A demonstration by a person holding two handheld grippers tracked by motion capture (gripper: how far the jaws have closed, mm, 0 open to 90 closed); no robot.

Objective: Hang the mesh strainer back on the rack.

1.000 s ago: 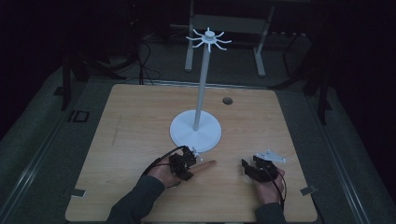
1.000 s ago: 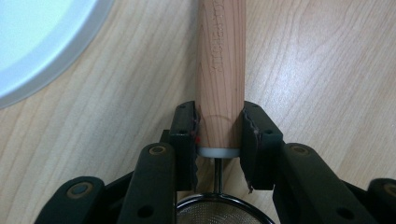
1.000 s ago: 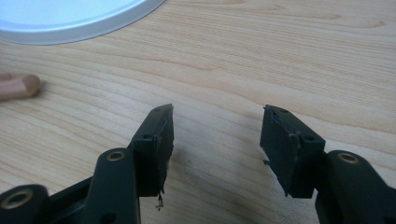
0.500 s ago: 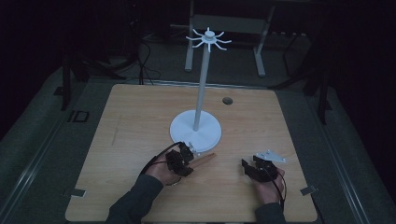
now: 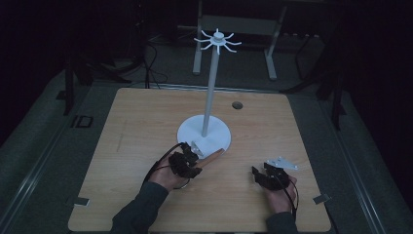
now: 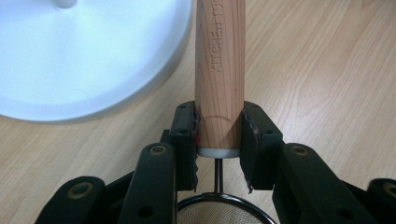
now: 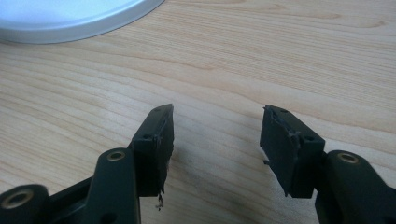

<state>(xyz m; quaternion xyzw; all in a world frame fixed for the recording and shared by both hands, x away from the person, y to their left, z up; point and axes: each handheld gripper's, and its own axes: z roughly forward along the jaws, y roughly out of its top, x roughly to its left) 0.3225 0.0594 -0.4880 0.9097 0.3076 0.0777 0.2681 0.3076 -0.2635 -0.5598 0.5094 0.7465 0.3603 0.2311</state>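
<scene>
Between the pads of the left tongs [image 6: 218, 140] a small strainer's wooden handle [image 6: 220, 70] is clamped close to its ferrule, so the mesh bowl [image 6: 219, 212] hangs behind the jaws and the free handle end is aimed at the white hanging stand [image 5: 204, 132], just beside its base. To the right, near the counter [image 5: 136, 122] edge, the right tongs [image 7: 215, 140] are held open and empty, kept well apart.

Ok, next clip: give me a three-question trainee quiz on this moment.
1. True or false: the left gripper is shut on the wooden handle.
2. What stands beside the handle: A) a bowl, B) the white stand base, C) a cup?
3. Fill in: the right gripper has its jaws ____ above the table.

Key: 1 true. 2 B. 3 open, with nothing between them.
</scene>
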